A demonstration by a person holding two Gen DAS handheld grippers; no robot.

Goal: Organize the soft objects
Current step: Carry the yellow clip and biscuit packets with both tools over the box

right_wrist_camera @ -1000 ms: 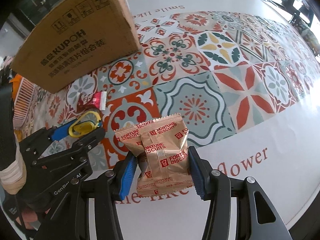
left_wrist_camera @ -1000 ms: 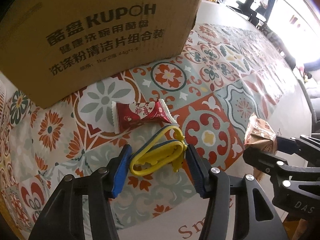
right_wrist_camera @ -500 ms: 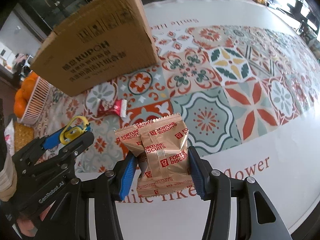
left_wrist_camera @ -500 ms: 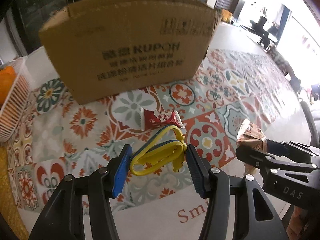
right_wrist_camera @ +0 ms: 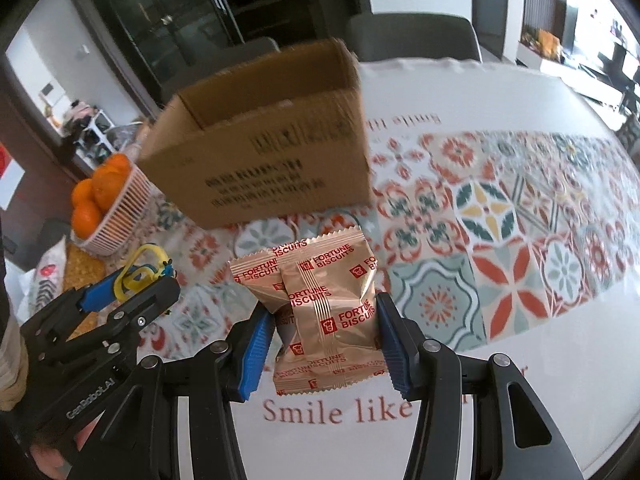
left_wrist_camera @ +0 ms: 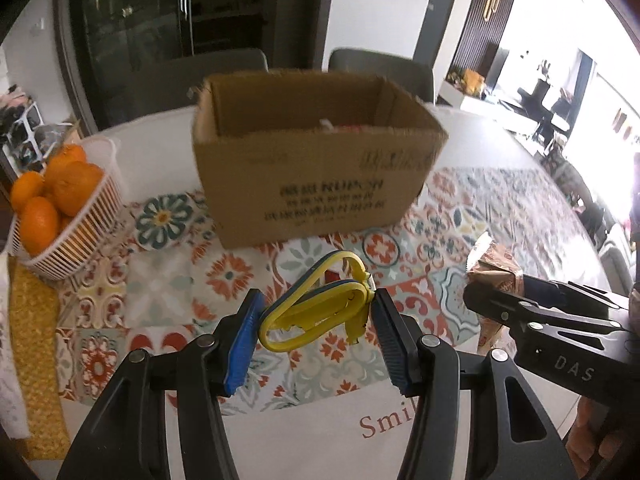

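Left wrist: left tool (left_wrist_camera: 316, 322) grips yellow clip (left_wrist_camera: 316, 312) before box (left_wrist_camera: 316, 168); right tool (right_wrist_camera: 324, 334) grips biscuit pack (right_wrist_camera: 320, 308), same side.

A yellow clip (left_wrist_camera: 318, 312) sits between blue pads (left_wrist_camera: 243, 344); the biscuit packet (right_wrist_camera: 326, 312) is bronze with red print; the tablecloth (right_wrist_camera: 500, 240) shows red-and-teal floral tiles.

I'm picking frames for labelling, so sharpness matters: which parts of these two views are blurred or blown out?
Left wrist view: brown cardboard box print smeared, windows at right blown out, yellow plastic clip sharp. Right wrist view: box print and patterned tablecloth motion-blurred, copper Fortune Biscuits packet crisp.
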